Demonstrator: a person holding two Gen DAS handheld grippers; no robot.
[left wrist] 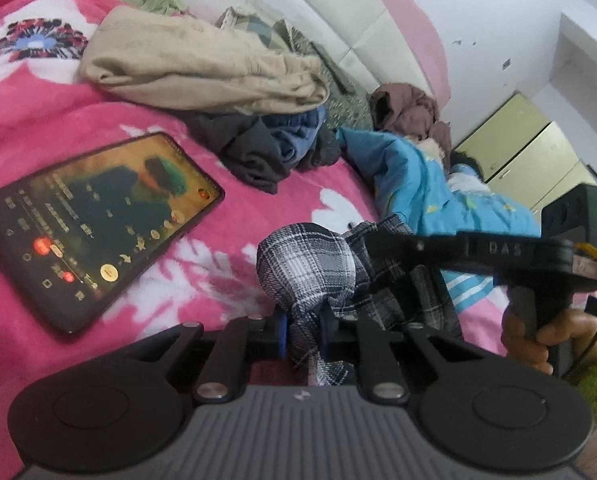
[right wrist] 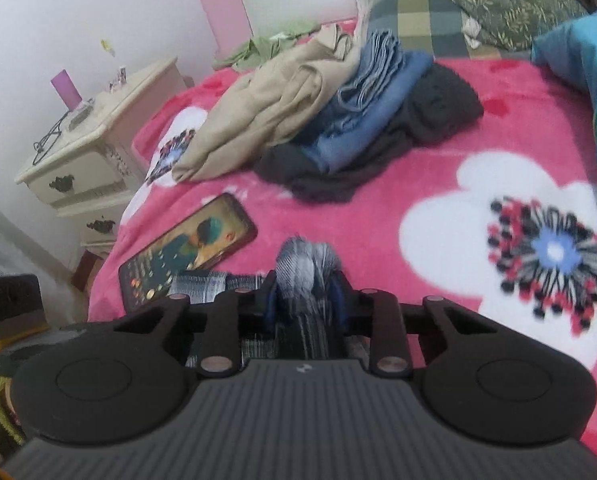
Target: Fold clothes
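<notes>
phones (left wrist: 98, 228): 2 | nightstand (right wrist: 90, 152): 1 | tongs (left wrist: 304, 332): 2

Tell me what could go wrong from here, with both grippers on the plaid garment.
1. The phone lies on the blanket close to the plaid garment; swinging cloth could drag it.
2. The left gripper and right gripper each pinch a bunched wad, so the fold may come out creased.
</notes>
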